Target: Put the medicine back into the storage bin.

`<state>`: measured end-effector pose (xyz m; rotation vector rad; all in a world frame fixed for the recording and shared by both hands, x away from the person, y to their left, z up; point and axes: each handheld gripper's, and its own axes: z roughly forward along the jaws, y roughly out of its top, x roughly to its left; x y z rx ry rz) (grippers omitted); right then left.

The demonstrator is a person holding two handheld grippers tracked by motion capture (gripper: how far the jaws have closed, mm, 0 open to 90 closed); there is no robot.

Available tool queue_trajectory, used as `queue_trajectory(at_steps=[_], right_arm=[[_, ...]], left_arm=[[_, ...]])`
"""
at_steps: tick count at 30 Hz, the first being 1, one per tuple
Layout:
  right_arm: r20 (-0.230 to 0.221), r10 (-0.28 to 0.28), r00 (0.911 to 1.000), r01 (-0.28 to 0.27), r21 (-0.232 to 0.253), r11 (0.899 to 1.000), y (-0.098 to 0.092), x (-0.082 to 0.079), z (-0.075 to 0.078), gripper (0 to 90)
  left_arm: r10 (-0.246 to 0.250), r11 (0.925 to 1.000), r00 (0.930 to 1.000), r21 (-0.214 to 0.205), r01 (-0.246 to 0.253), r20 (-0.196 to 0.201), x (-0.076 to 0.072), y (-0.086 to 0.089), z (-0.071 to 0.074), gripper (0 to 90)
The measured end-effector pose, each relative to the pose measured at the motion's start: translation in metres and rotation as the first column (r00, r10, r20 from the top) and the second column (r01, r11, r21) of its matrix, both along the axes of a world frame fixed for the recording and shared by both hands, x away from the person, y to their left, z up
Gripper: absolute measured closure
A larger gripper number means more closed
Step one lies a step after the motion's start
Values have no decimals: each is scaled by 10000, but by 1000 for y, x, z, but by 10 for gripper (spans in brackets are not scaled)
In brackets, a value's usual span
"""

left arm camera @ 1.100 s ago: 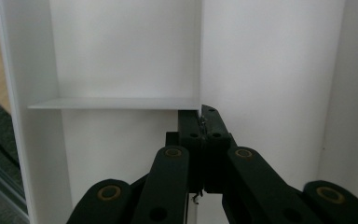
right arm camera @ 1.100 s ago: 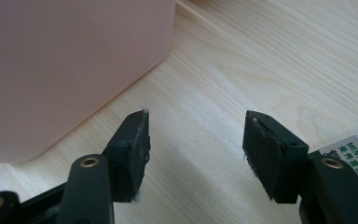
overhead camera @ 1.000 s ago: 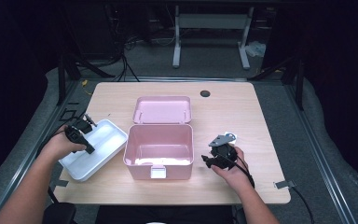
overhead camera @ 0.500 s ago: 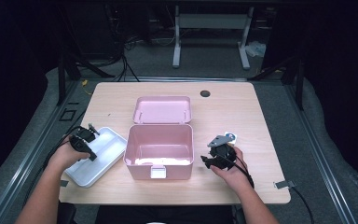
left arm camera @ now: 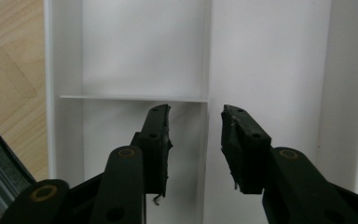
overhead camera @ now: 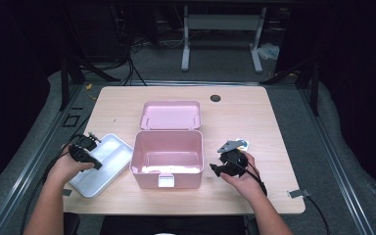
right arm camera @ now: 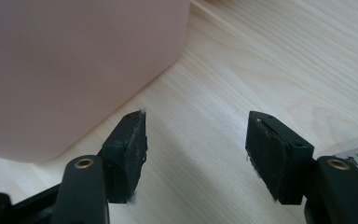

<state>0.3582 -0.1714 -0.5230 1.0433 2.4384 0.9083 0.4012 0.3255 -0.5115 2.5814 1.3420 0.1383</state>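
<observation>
A white divided tray [overhead camera: 108, 161] lies flat on the table left of the open pink box [overhead camera: 147, 177]. My left gripper [overhead camera: 85, 152] hovers over the tray's left end. Its jaws have just been opening. In the left gripper view, my left gripper [left arm camera: 195, 116] is open and straddles the tray's [left arm camera: 270, 70] long divider without pressing on it. The box's lid [overhead camera: 170, 115] lies back behind it. My right gripper [overhead camera: 216, 169] rests right of the box. In the right gripper view, my right gripper [right arm camera: 196, 123] is open over bare wood, beside the box wall [right arm camera: 65, 70].
A small white printed packet [overhead camera: 243, 143] lies just beyond the right gripper. A dark round hole [overhead camera: 215, 98] marks the far side of the table. Bare wood stretches along the right side and the far edge.
The tray, held tilted in the shut left gripper a second ago, has come down flat on the table. The left jaws have opened off it. The right gripper has not moved.
</observation>
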Motion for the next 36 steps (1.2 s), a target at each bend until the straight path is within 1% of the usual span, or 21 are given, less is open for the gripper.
queue_trajectory(at_steps=[2, 3, 5, 8, 10, 11, 12, 13, 16, 18, 19, 21, 22, 24, 25, 27, 29, 31, 33, 34, 36], right_arm=[[-169, -12, 9999, 13, 27, 10000, 1, 1, 4, 375], [-283, -5, 9996, 7, 67, 10000, 1, 1, 5, 357], [-435, 17, 9991, -22, -100, 9999, 2, 3, 8, 328], [-330, -10, 9995, -3, -389, 9992, 4, 3, 11, 295], [-524, 140, 9985, -166, -503, 9986, 4, 5, 13, 262], [-676, 236, 9974, -265, -427, 9987, 5, 6, 14, 261], [-785, 326, 9964, -353, -325, 9988, 5, 8, 15, 261], [-805, 407, 9959, -438, -377, 9983, 5, 9, 17, 263], [-684, 660, 9955, -715, -816, 9941, 5, 12, 24, 328], [-612, 876, 9943, -933, -980, 9908, 4, 16, 31, 349], [-605, 944, 9937, -1004, -1059, 9893, 3, 17, 35, 374], [-772, 1294, 9886, -1386, -1289, 9819, 2, 21, 41, 415], [-868, 1496, 9849, -1613, -1478, 9758, 2, 24, 45, 420], [-1002, 1623, 9817, -1784, -1826, 9669, 2, 28, 49, 409], [-994, 1597, 9821, -1770, -2008, 9635, 2, 30, 52, 401], [-1035, 1593, 9818, -1794, -2293, 9567, 2, 35, 56, 392], [-1119, 1599, 9808, -1832, -2452, 9520, 0, 41, 59, 380], [-1311, 1634, 9778, -1939, -2712, 9428, -3, 47, 62, 371], [-1517, 1475, 9774, -1859, -2823, 9412, -6, 53, 64, 366], [-1690, 1446, 9749, -1894, -2893, 9383, -7, 56, 65, 366], [-1844, 1400, 9728, -1931, -3122, 9302, -9, 60, 67, 365]], left_arm=[[107, 9999, 9999, -134, -106, 126, -2, 1, 2, 551], [145, 9997, 9998, -191, -142, 153, -4, 2, 2, 543], [127, 9996, 9998, -271, -122, 183, -6, 2, 3, 519], [-12, 9995, 9998, -301, 17, 196, -8, 0, 4, 499], [19, 9994, 9998, -333, -13, 205, -9, -1, 4, 485], [23, 9996, 9998, -294, -17, 197, -9, -2, 4, 477], [-10, 9995, 9998, -302, 15, 174, -9, -2, 4, 474], [-64, 9996, 9999, -289, 68, 147, -10, -3, 4, 465], [-130, 9996, 9998, -264, 133, 150, -11, -3, 4, 451], [-68, 9993, 9998, -357, 74, 161, -12, -3, 5, 450], [-48, 9993, 9998, -364, 54, 168, -13, -3, 6, 446], [-92, 9993, 9997, -357, 99, 210, -14, -2, 6, 444], [-104, 9993, 9997, -353, 112, 223, -14, -2, 6, 443], [-154, 9992, 9997, -354, 161, 203, -14, -2, 6, 441], [-260, 9991, 9994, -315, 267, 219, -14, -2, 6, 441], [-305, 9989, 9994, -339, 311, 186, -14, -3, 5, 439], [-308, 9991, 9995, -302, 311, 113, -14, -3, 4, 418], [-267, 9992, 9996, -306, 269, 66, -14, -2, 3, 403], [-179, 9992, 9998, -347, 180, 35, -14, -1, 3, 397], [-196, 9992, 9998, -343, 196, 11, -14, 0, 3, 397], [-105, 9992, 9999, -384, 104, -23, -14, 1, 3, 394]])
